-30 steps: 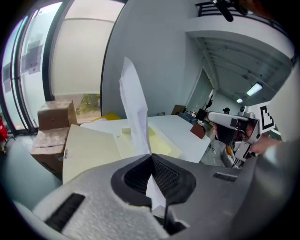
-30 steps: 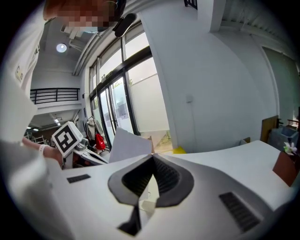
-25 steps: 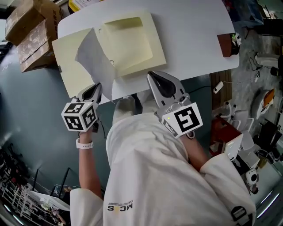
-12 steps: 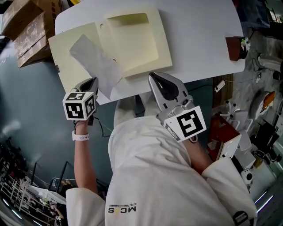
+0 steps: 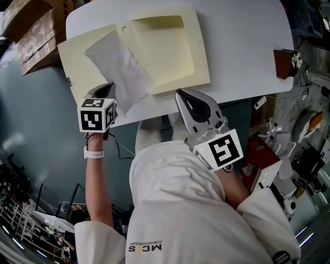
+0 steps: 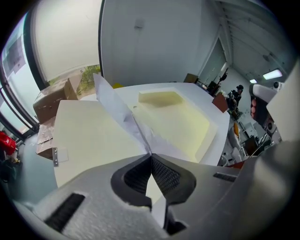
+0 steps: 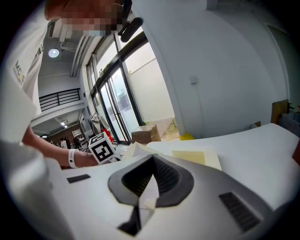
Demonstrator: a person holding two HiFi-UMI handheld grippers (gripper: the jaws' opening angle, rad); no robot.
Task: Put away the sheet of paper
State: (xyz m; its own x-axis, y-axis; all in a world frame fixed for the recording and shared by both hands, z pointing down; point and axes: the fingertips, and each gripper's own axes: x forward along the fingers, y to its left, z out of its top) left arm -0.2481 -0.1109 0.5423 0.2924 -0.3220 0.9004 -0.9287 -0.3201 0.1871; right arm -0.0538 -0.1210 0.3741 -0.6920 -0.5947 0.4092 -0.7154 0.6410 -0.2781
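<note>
Holding the sheet of paper (image 5: 121, 67) pinched in closed fingers (image 6: 136, 176) over the open folder (image 5: 175, 51), the left gripper (image 5: 107, 87) hasn't stowed it; the right gripper (image 5: 181, 94) is closed, empty.

2 tools (image 5: 105, 88) (image 5: 180, 93), 1 paper sheet (image 5: 121, 67), 1 folder (image 5: 170, 49), 2 cardboard boxes (image 5: 37, 44) (image 5: 19, 13)

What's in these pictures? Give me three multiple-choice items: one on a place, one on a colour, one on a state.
1. The sheet of paper is mostly over: A) the floor B) the flat left half of the folder C) a cardboard box.
2. The folder is: A) red B) black C) cream.
3. The left claw is: A) shut on the paper B) wide open C) out of view.

Answers:
1 B: the paper spreads above the folder's left half.
2 C: both halves look pale cream.
3 A: its pads meet on the paper's near end.
</note>
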